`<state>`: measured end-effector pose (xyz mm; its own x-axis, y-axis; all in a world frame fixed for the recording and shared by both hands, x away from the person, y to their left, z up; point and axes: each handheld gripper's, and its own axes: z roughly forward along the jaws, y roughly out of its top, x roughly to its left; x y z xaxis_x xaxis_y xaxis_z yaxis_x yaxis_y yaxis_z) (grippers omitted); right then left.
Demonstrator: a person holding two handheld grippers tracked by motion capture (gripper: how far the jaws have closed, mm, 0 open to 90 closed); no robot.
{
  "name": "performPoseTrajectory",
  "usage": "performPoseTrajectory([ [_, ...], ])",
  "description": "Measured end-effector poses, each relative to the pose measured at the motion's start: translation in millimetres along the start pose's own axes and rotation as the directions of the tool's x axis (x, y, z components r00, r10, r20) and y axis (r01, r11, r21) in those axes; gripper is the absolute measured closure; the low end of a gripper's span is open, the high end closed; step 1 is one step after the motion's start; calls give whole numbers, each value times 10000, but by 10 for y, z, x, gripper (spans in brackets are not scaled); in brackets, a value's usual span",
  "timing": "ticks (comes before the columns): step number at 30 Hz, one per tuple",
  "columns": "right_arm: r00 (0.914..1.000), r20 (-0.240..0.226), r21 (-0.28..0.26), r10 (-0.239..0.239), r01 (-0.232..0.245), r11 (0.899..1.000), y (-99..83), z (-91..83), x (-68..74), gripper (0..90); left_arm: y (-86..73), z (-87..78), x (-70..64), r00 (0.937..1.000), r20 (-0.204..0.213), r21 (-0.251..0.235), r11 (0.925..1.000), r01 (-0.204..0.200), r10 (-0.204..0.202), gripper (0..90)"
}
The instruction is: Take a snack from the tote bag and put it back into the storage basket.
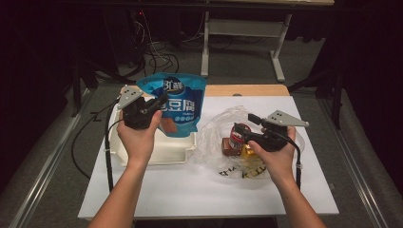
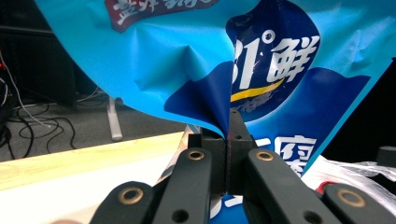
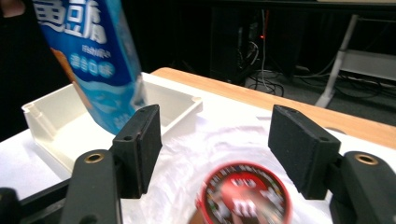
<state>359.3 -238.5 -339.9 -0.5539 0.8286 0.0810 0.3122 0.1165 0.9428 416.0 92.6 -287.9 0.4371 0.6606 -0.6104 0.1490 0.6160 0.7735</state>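
Note:
My left gripper (image 1: 159, 102) (image 2: 228, 140) is shut on a blue snack bag (image 1: 178, 102) (image 2: 243, 60) and holds it up above the white bin (image 1: 166, 149). The bag's side is pinched into a fold between the jaws. The bag (image 3: 88, 51) also hangs over the bin (image 3: 51, 126) in the right gripper view. My right gripper (image 1: 246, 129) (image 3: 219, 135) is open, its jaws just above a red round-lidded can (image 1: 236, 135) (image 3: 245, 198) that stands inside a clear plastic bag (image 1: 214, 130) (image 3: 187, 154).
The plastic bag also holds a brown packet (image 1: 230, 148) and a yellow packet (image 1: 248, 153). A white sheet (image 1: 180, 190) covers the table, with a wooden strip (image 1: 247, 90) at its far edge. Cables and a desk frame (image 1: 237, 33) lie on the floor beyond.

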Motion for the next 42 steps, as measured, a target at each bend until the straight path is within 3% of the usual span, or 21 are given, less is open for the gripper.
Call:
performPoseTrajectory([
  [9,9979,631,102,105,-111,9999,-226,-233,-135,342,100,-44,280,9996,-291,-67,10000,-40,38,897],
  [14,9953,882,76,406,-415,9991,-352,-363,-226,342,144,-73,442,9989,-427,35,9998,-192,193,897],
  [21,9909,1143,42,710,-719,9974,-514,-507,-313,343,194,-84,713,9981,-623,3,10000,-20,20,897],
  [27,9876,1270,104,919,-940,9955,-649,-541,-348,346,202,-55,955,9964,-818,-37,9998,210,-212,896],
  [33,9865,1352,197,926,-961,9952,-691,-538,-354,346,157,-15,1199,9963,-855,28,10000,-26,28,894],
  [36,9868,1331,233,927,-966,9951,-706,-528,-344,346,147,3,1306,9959,-901,-2,9999,124,-124,894],
  [42,9873,1325,284,877,-922,9953,-724,-514,-330,347,173,18,1502,9944,-848,-586,9966,575,-624,894],
])
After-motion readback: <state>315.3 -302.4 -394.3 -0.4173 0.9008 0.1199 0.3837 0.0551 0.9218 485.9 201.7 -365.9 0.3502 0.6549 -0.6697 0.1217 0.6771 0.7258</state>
